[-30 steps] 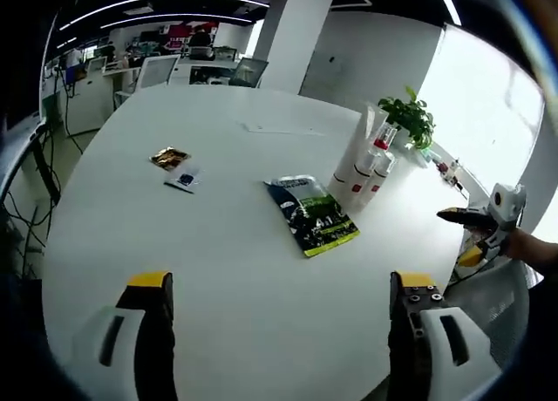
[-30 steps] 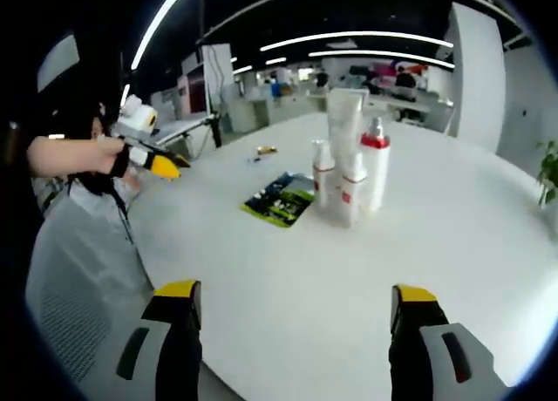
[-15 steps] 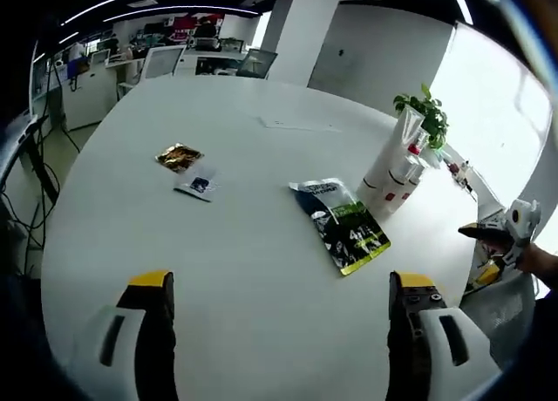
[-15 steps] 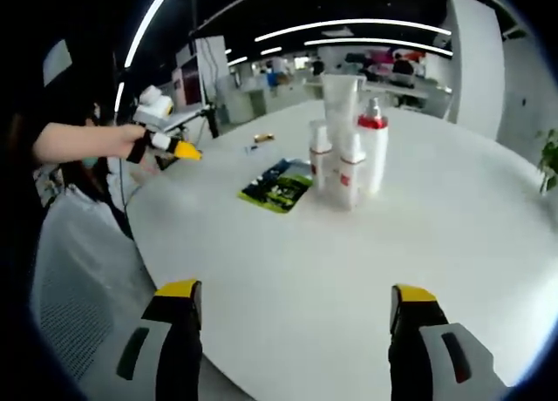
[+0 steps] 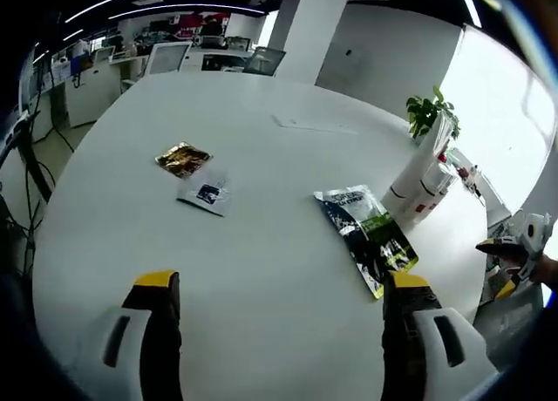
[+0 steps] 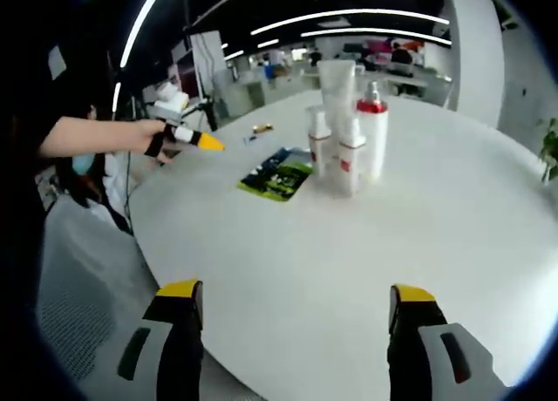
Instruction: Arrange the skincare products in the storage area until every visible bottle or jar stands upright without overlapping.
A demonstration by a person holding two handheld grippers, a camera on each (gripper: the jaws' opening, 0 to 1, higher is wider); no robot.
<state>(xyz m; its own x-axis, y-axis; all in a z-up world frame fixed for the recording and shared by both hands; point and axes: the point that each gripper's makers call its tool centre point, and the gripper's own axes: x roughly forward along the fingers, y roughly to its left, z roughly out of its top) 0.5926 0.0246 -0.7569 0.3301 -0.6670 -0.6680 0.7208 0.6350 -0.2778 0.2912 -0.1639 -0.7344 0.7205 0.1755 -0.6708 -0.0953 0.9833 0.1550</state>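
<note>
Several white skincare bottles (image 6: pixel 349 144) stand upright in a tight cluster on the white round table (image 6: pixel 453 227): a tall tube, a red-capped bottle and two small ones. In the left gripper view the same cluster (image 5: pixel 427 176) is at the right. My right gripper (image 6: pixel 296 307) is open near the table's edge, well short of the bottles. My left gripper (image 5: pixel 279 307) is open and holds nothing above the table. It also appears held in a hand (image 6: pixel 187 132) at the left of the right gripper view. The right gripper (image 5: pixel 514 244) shows at the far right edge.
A green and black pouch (image 5: pixel 368 237) lies flat beside the bottles. A gold sachet (image 5: pixel 183 159) and a white sachet (image 5: pixel 207 193) lie further along the table. A potted plant (image 5: pixel 432 113) stands behind the bottles. A grey mesh chair (image 6: pixel 78 270) is by the table's edge.
The left gripper has swung further in over the table, so its view has shifted and the pouch and bottles sit further right. Nothing on the table has moved. Both grippers stay open.
</note>
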